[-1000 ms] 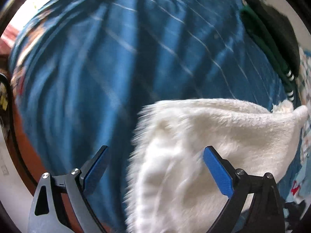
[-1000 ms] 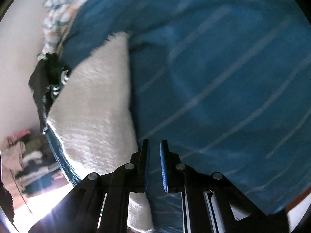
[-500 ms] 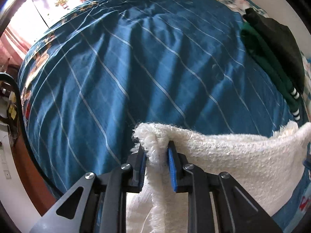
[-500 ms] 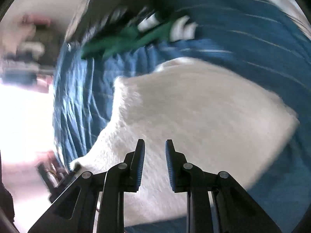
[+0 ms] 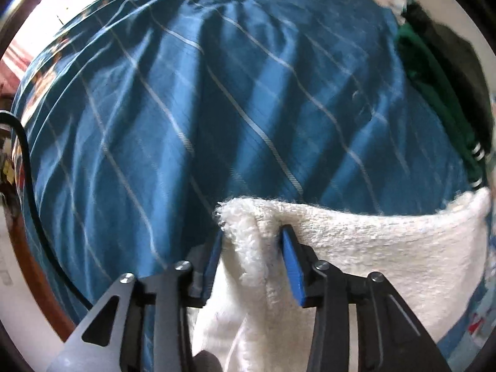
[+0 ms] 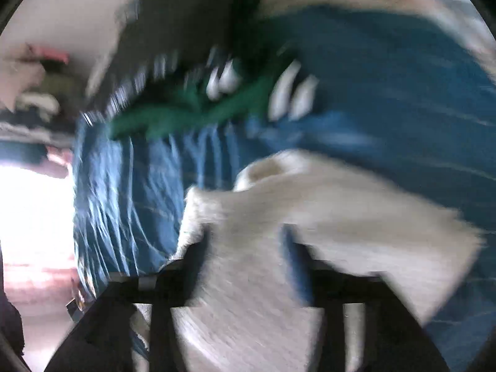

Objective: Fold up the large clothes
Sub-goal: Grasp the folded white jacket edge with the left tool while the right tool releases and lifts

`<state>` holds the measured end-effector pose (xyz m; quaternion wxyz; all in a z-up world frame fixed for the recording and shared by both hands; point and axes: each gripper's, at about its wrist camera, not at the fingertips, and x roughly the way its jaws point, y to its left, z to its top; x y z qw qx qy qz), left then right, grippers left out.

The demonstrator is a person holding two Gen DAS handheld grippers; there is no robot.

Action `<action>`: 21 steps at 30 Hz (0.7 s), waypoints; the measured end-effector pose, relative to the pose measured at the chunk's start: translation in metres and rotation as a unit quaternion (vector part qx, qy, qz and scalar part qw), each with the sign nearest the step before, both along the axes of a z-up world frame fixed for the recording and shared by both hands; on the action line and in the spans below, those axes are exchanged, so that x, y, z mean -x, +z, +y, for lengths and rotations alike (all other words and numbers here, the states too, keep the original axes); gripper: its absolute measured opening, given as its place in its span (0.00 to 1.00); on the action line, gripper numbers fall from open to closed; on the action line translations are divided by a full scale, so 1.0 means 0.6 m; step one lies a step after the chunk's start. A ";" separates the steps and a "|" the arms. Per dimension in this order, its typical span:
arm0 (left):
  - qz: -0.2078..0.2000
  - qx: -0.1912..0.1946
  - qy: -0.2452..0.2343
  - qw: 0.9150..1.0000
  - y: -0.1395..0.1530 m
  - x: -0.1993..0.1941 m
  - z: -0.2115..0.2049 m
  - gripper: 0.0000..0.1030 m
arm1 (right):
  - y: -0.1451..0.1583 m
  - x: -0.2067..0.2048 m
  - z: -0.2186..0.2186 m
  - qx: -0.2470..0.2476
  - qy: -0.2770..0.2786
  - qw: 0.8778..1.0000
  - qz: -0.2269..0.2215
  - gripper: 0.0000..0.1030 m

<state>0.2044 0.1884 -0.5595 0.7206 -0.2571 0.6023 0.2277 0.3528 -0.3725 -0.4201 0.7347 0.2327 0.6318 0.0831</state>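
Observation:
A white fluffy garment (image 5: pixel 372 254) lies on the blue striped bedspread (image 5: pixel 217 93). My left gripper (image 5: pixel 251 248) points down at its near-left corner. Its jaws are opening, and a thick fold of the white fabric still stands between the blue pads (image 5: pixel 293 266), loosely filling the gap. The right wrist view is badly blurred. There my right gripper (image 6: pixel 248 248) hovers over the white garment (image 6: pixel 356 217); its jaws are opening wide, with the fabric under and between the fingers and not gripped.
A green garment with white stripes (image 5: pixel 434 93) and a black one (image 5: pixel 458 49) lie at the bed's far right, also as green (image 6: pixel 192 111) and black (image 6: pixel 186 24). A black cable (image 5: pixel 28 161) and the wooden bed edge (image 5: pixel 40 294) run down the left.
My left gripper closed on the garment's corner, then began to part again. My right gripper swung across from the bedspread to over the white garment, rolled, and spread its jaws.

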 end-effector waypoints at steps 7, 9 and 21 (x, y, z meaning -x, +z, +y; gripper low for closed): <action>-0.018 -0.030 0.019 0.999 0.038 0.020 -0.010 0.85 | -0.089 0.155 -0.255 -0.034 -0.193 0.978 0.071 0.82; -0.001 -0.034 0.017 0.999 0.031 0.019 -0.020 0.85 | -0.181 0.186 -0.278 -0.176 -0.238 0.950 0.103 0.82; -0.012 -0.122 -0.075 0.990 0.119 0.046 -0.104 0.85 | -0.115 0.355 -0.250 -0.259 -0.400 0.878 0.037 0.12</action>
